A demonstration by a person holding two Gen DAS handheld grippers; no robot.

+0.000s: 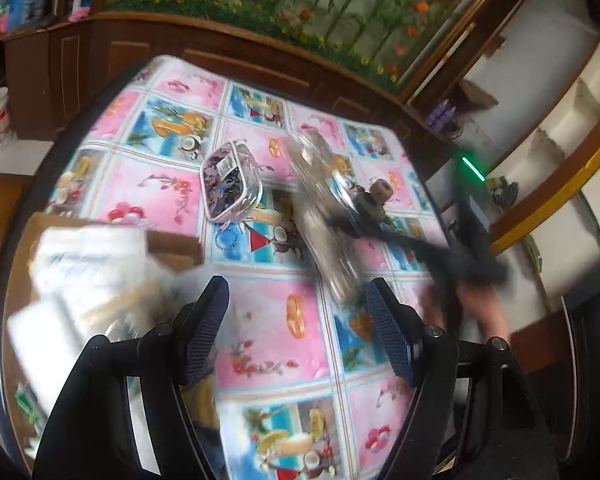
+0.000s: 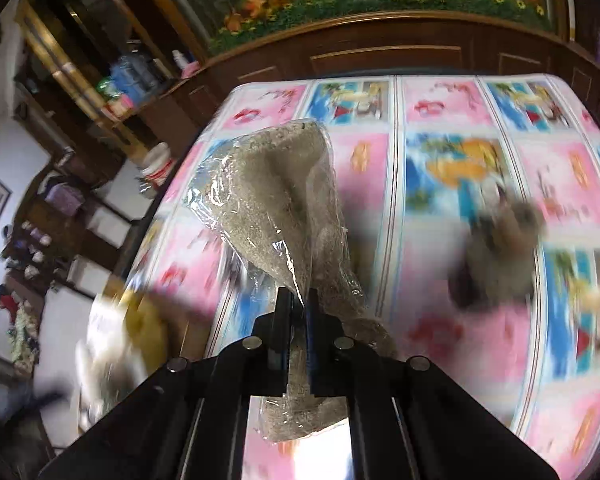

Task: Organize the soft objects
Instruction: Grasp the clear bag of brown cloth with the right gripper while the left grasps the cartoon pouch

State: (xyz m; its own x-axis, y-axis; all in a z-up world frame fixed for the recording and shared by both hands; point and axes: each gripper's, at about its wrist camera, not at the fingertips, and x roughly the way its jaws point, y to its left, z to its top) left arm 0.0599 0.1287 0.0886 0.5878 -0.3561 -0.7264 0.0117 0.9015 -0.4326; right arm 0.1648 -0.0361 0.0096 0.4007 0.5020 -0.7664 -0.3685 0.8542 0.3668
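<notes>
The plastic-wrapped grey cloth [image 2: 284, 208] is pinched in the right gripper [image 2: 296, 304], whose jaws are closed tight on the clear wrapper with the bundle rising from the fingertips toward the upper middle of the right wrist frame and a further fold hanging below them at the bottom centre. Only this view shows the weave of the cloth and the crinkled film; the left wrist view shows the same package [image 1: 320, 216] as a blurred, glinting streak in the centre right, lifted above the table, with the dark right gripper [image 1: 452, 256] smeared behind it at the right.

The left gripper [image 1: 296, 320] stands wide apart with nothing between its blue ribbed pads [image 1: 208, 320], low in the frame, near but not touching the package. Only its view shows the containers: a cardboard box [image 1: 172, 248] at the left edge, holding white packs [image 1: 88, 264] that are too blurred to name, and a small clear zip pouch [image 1: 232, 184] above centre, filled with dark hair ties. A small stuffed toy [image 1: 374, 200] lies just right of the package; the right wrist view shows it as a blurred brown shape [image 2: 500, 252] at the right.

All sit on a table [image 1: 268, 320] covered in pink and blue patterned oilcloth [image 2: 440, 112].
</notes>
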